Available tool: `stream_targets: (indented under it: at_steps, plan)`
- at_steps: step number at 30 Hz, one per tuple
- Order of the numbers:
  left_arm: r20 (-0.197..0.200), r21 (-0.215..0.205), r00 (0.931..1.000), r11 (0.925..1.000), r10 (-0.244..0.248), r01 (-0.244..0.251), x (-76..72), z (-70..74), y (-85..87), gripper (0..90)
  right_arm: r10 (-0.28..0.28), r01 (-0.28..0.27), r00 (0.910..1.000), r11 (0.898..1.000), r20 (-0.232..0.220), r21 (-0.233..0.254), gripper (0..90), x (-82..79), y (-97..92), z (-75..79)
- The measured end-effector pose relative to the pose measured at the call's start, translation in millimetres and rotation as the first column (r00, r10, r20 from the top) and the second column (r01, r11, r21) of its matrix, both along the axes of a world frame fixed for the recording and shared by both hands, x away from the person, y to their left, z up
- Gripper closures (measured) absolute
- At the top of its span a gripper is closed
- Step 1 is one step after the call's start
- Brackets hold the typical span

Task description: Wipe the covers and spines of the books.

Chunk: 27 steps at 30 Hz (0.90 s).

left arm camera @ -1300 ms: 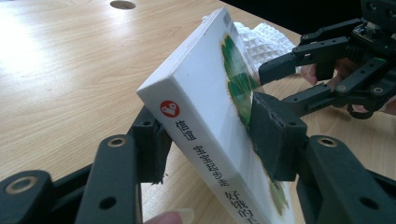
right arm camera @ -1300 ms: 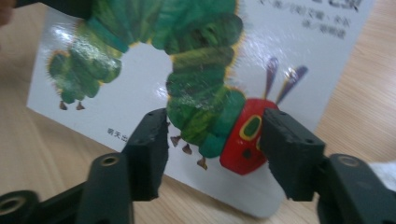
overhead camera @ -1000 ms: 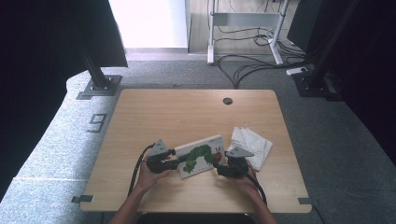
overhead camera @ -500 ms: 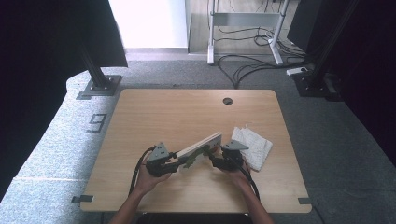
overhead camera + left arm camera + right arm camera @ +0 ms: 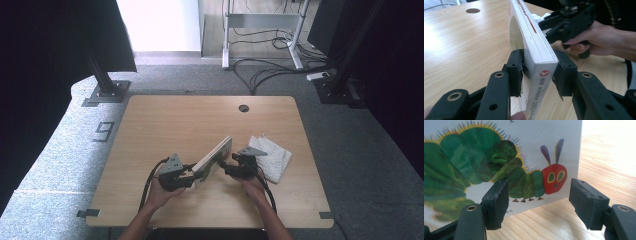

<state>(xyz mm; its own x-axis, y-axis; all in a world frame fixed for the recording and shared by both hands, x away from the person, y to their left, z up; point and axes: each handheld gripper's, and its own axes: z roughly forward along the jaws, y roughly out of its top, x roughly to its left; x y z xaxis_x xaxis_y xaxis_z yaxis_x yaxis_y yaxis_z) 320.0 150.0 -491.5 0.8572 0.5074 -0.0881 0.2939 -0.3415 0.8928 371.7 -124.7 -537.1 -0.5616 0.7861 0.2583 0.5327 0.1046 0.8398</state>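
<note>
Fingers (image 5: 516,72) hiding book (image 5: 531,50) spine, cover cropped

The high view is fixed above the person's edge of the tabletop (image 5: 165,120) and looks forward and down, far enough off to take in the whole surface, the grey floor around it and the desk frame beyond. The left gripper view rides on the left tongs (image 5: 536,75) and looks along their black jaws, very close to the spine of the book (image 5: 536,50); farther off it takes in the right tongs (image 5: 566,21). The right gripper view rides on the right tongs (image 5: 539,205) and faces the book's cover (image 5: 499,165) at close range. All three views share the book and the wood surface around it.
</note>
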Motion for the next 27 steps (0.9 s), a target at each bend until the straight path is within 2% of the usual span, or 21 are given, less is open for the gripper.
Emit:
stream_targets:
  at_steps: [4, 10, 13, 17, 23, 27]
  plan:
    - [0.003, 0.006, 1.0000, 1.0000, -0.007, 0.007, -2.5, -0.4, -3.5, 58.8, 0.033, -0.033, 0.9994, 0.999, -0.008, 0.040, 31.9, 2.7, 5.0, 3.5]
    - [0.004, 0.000, 0.9999, 0.9999, -0.016, 0.016, -3.9, -1.0, -6.1, 56.9, 0.048, -0.046, 0.9988, 0.995, -0.014, 0.091, 29.3, -1.4, 4.7, 13.7]
    - [0.005, 0.003, 0.9997, 0.9997, -0.025, 0.025, -5.7, -1.0, -9.6, 53.8, 0.051, -0.046, 0.9983, 0.986, -0.027, 0.161, 28.0, -3.8, 0.7, 22.4]
    - [0.003, 0.005, 0.9998, 0.9998, -0.021, 0.021, -6.1, -1.7, -11.0, 51.9, 0.056, -0.049, 0.9979, 0.980, -0.032, 0.193, 26.7, -6.8, 0.9, 35.1]
    - [0.004, 0.012, 1.0000, 0.9999, -0.007, 0.007, -7.7, -3.9, -12.1, 50.6, 0.040, -0.032, 0.9984, 0.984, -0.041, 0.177, 26.1, -9.6, 10.8, 54.7]
    - [0.011, 0.014, 0.9999, 0.9999, 0.002, -0.002, -8.4, -4.4, -12.7, 51.0, 0.034, -0.026, 0.9985, 0.984, -0.043, 0.178, 26.2, -10.0, 13.7, 59.1]
